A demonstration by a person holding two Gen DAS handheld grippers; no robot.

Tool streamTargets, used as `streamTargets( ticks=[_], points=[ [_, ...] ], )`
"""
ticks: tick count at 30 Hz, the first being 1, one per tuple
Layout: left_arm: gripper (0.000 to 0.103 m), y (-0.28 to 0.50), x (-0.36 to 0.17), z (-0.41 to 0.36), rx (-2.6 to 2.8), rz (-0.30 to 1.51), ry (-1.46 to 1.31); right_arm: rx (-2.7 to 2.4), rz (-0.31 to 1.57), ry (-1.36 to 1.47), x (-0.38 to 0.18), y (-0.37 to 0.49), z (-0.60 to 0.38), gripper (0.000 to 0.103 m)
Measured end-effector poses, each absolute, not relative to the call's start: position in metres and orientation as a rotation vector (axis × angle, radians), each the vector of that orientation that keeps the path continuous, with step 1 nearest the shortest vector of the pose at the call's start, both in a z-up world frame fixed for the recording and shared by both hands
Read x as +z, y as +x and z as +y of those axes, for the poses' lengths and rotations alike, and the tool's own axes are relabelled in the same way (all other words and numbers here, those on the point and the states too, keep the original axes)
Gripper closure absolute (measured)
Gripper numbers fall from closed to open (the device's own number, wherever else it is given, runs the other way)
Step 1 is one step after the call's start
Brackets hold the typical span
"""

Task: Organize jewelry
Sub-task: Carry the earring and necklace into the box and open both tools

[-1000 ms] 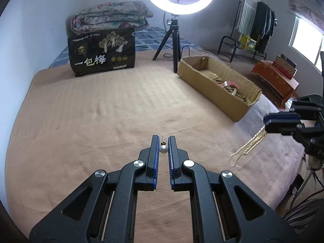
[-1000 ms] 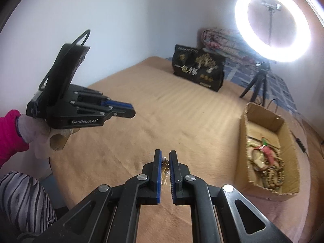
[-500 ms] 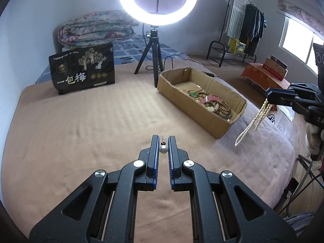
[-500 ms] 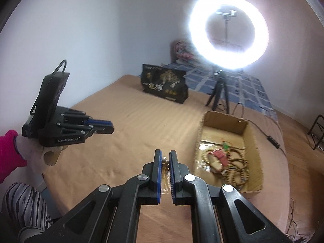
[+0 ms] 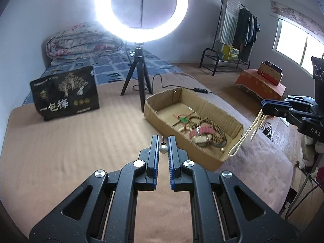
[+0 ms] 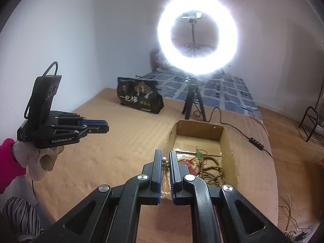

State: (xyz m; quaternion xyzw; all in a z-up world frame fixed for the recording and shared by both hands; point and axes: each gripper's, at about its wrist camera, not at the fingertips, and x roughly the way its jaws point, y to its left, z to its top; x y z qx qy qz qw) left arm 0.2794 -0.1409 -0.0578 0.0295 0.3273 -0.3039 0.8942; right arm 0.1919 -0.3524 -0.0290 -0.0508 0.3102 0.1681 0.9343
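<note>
My left gripper [image 5: 163,141] is shut on a small silver bead pendant [image 5: 163,149] and holds it above the tan bed cover. My right gripper [image 6: 165,158] is shut on a cream pearl necklace [image 5: 246,134], which hangs down in a loop at the right of the left wrist view; in the right wrist view its beads [image 6: 165,180] show between the jaws. A shallow cardboard box [image 5: 214,109] ahead holds several bead bracelets and a red tassel [image 5: 202,130]. The left gripper [image 6: 101,125] also shows at the left of the right wrist view.
A ring light on a tripod [image 5: 141,12] stands behind the box, its cable [image 6: 239,127] running right. A black printed bag [image 5: 64,93] stands at the back left. A folded quilt [image 5: 81,38] lies behind. A clothes rack [image 5: 237,32] and an orange chest [image 5: 261,83] are at right.
Both grippers have swung toward the cardboard box, which now sits nearer and more central in both views. Each still holds its piece; the necklace sways.
</note>
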Motion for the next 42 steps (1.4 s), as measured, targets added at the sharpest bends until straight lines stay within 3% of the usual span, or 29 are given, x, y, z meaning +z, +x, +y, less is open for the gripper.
streamTargets(
  ticks=[19, 42],
  points=[
    [0.096, 0.353, -0.074, -0.209, -0.637, 0.709, 0.033, 0.326, 0.654, -0.061, -0.048, 0.228, -0.380, 0.099],
    [0.096, 0.385, -0.089, -0.254, -0.612, 0.734, 0.029, 0.320, 0.717, -0.005, -0.077, 0.245, -0.392, 0.098]
  ],
)
